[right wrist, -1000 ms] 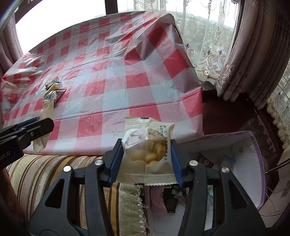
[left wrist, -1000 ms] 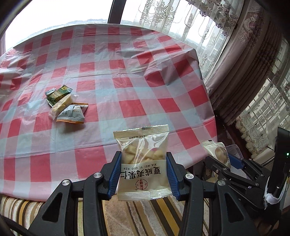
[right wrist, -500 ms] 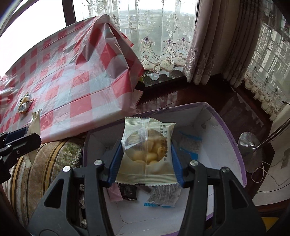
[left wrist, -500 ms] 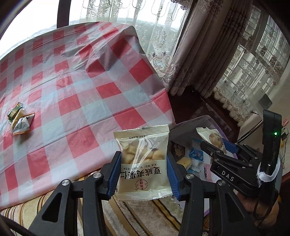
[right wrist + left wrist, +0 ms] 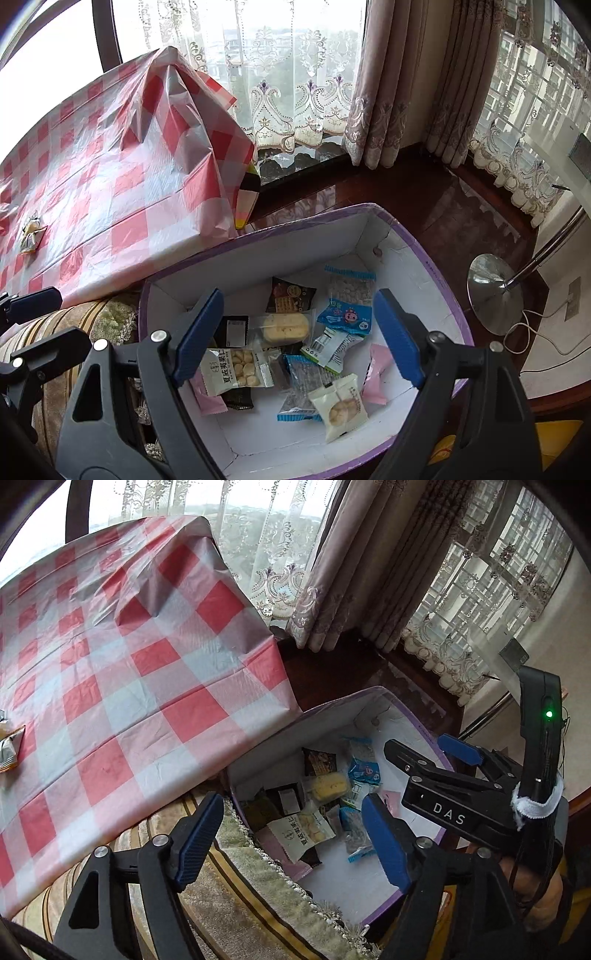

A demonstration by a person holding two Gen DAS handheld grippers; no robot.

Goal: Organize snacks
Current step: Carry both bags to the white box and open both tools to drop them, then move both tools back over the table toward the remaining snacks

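Both claws, the left claw (image 5: 293,843) and the right claw (image 5: 299,336), have just been opening and are spread with nothing between them over the box (image 5: 439,273), while the last snacks (image 5: 32,236) lie on the desk (image 5: 110,184) at the far left (nearer the left claw).

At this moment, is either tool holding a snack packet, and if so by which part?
Nothing is held. The left tool and right tool have both just opened with nothing between the jaws; the packets lie in the purple-rimmed box.

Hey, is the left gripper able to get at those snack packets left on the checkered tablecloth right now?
Probably yes: left gripper is open and empty, and nothing covers the snack packets on the tablecloth.
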